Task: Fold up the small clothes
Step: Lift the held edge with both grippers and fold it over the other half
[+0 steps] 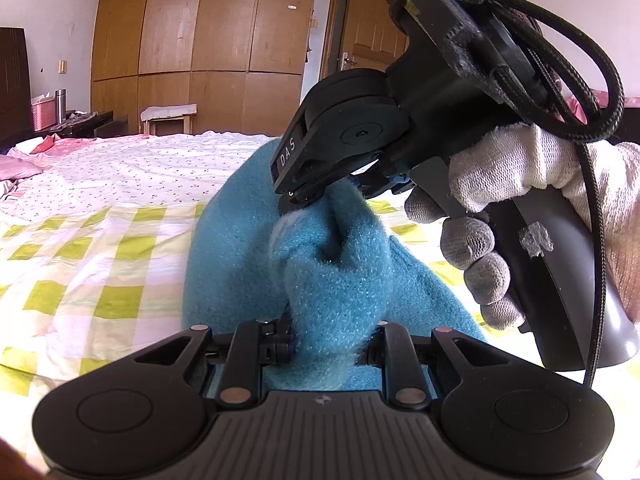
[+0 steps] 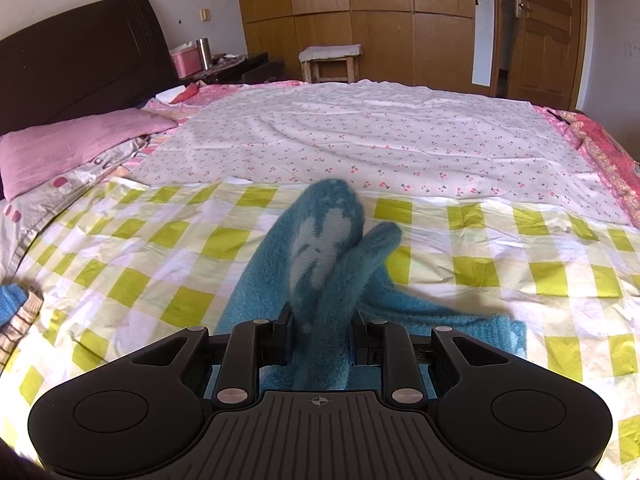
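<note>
A fluffy teal sock [image 1: 340, 280] with pale blue patches is held above the checked bedsheet [image 1: 80, 264]. My left gripper [image 1: 334, 344] is shut on its near end. My right gripper [image 1: 308, 196] comes in from the upper right, held by a gloved hand [image 1: 500, 200], and is shut on the bunched fabric further along. In the right wrist view the right gripper [image 2: 320, 340] clamps the teal sock [image 2: 320, 248], which rises ahead of it; more teal fabric [image 2: 460, 320] trails to the right on the sheet.
The bed has a yellow-green checked sheet [image 2: 140, 264] near me and a cherry-print sheet [image 2: 400, 140] beyond. A pink pillow [image 2: 76, 144] and dark headboard [image 2: 80, 52] are at the left. A blue cloth [image 2: 12, 300] lies at the left edge. Wooden wardrobe [image 1: 200, 32] behind.
</note>
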A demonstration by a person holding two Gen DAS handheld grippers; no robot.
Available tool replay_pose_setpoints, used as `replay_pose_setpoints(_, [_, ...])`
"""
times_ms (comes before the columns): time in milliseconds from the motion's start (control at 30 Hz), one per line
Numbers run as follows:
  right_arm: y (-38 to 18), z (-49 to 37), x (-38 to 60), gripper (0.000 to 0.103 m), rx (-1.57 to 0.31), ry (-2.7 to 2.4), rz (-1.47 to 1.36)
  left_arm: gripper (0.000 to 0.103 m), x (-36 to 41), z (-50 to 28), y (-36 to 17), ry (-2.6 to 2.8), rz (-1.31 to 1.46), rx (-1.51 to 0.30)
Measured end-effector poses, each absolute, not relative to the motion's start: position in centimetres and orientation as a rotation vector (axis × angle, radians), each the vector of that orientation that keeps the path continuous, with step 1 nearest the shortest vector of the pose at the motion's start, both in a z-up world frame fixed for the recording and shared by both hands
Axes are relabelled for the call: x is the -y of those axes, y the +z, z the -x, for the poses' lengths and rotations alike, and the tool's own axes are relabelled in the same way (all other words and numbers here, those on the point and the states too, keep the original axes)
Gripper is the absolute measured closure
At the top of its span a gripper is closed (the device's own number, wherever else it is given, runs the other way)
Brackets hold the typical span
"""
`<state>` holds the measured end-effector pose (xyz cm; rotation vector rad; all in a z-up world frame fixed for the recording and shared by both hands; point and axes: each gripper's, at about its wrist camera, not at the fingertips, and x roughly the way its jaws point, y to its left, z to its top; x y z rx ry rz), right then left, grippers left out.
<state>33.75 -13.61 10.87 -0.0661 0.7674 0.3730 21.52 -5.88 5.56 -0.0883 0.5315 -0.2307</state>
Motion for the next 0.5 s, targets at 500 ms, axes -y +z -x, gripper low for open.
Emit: replay_pose_setpoints(500, [9.1, -34.4, 20.5, 0.08, -0.777, 0.346, -0.022, 0.076, 11.5, -22.8, 4.7, -0.295, 0.052, -0.571])
